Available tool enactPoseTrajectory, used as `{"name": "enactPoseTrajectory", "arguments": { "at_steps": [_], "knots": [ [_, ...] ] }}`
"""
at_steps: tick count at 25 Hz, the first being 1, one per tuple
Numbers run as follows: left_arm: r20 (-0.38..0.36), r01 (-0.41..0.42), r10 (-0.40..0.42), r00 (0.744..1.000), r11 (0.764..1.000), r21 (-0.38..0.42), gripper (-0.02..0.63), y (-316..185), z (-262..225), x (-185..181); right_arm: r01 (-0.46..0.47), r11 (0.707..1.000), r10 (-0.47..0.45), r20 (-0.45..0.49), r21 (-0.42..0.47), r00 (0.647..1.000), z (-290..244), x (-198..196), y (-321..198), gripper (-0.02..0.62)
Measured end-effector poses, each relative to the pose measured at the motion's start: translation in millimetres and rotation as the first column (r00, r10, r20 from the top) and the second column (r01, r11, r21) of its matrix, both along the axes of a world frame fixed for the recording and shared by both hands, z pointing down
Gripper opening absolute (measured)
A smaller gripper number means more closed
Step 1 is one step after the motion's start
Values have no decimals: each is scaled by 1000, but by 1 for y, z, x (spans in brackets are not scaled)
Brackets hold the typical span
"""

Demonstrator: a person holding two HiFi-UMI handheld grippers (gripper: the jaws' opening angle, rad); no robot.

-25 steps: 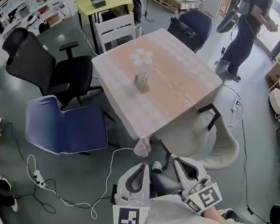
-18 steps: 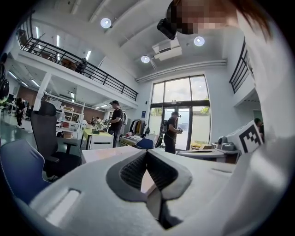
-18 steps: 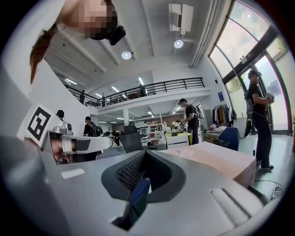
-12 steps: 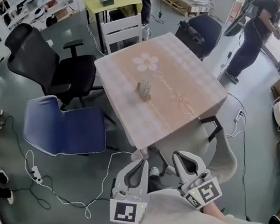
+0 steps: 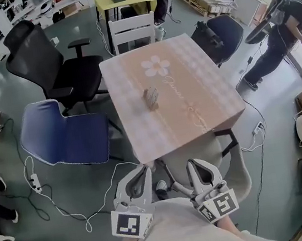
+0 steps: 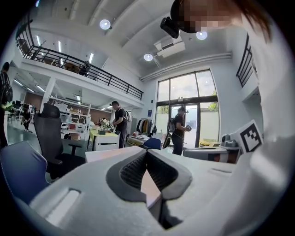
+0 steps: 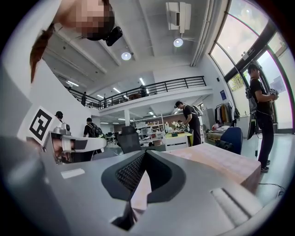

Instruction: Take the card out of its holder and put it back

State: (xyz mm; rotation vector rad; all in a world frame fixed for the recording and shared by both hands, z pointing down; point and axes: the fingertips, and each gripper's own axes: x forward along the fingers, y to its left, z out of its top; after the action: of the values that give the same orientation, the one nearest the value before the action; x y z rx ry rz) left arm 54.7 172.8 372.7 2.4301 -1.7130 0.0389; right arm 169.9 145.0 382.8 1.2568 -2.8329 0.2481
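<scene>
Holder stands upright on table; left tool and right tool closed, empty.

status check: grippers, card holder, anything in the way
Left gripper and right gripper shut, empty, short of the table. Card holder mid-table, untouched. Pale chair at near edge.

left tongs closed tip to tip, table beyond, black chair at left, person by windows

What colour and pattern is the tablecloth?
The tablecloth is pale pinkish check with a white flower; clearest in head view.
</scene>
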Motion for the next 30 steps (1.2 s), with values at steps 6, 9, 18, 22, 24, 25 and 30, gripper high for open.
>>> {"name": "enactPoseTrajectory", "arguments": {
  "at_steps": [6, 9, 18, 22, 24, 25, 30],
  "knots": [
    [-11, -37, 37, 999, 999, 29, 0, -16, -8, 12, -54, 999, 54, 12, -8, 998, 3, 14, -6, 2],
    [-15, -52, 53, 999, 998, 25, 0, -22, -8, 13, -76, 997, 76, 4, -18, 997, 5, 17, -10, 3],
    [-26, -124, 124, 992, 992, 15, 0, -56, -7, -11, -150, 989, 150, -18, -9, 989, -1, -5, -36, 2],
    [-37, -151, 152, 988, 988, 34, 0, -75, -15, -32, -169, 986, 169, -20, -8, 985, -5, -30, -50, 2],
    [-36, -160, 162, 986, 986, 41, 0, -84, -19, -42, -175, 985, 175, -19, -4, 984, -8, -42, -57, 2],
    [-36, -162, 163, 986, 986, 47, 0, -88, -21, -48, -177, 984, 177, -17, 0, 984, -10, -49, -61, 2],
    [-25, -166, 168, 985, 984, 66, 0, -105, -24, -74, -181, 983, 181, -10, 3, 983, -11, -78, -77, 2]
  ]
}}
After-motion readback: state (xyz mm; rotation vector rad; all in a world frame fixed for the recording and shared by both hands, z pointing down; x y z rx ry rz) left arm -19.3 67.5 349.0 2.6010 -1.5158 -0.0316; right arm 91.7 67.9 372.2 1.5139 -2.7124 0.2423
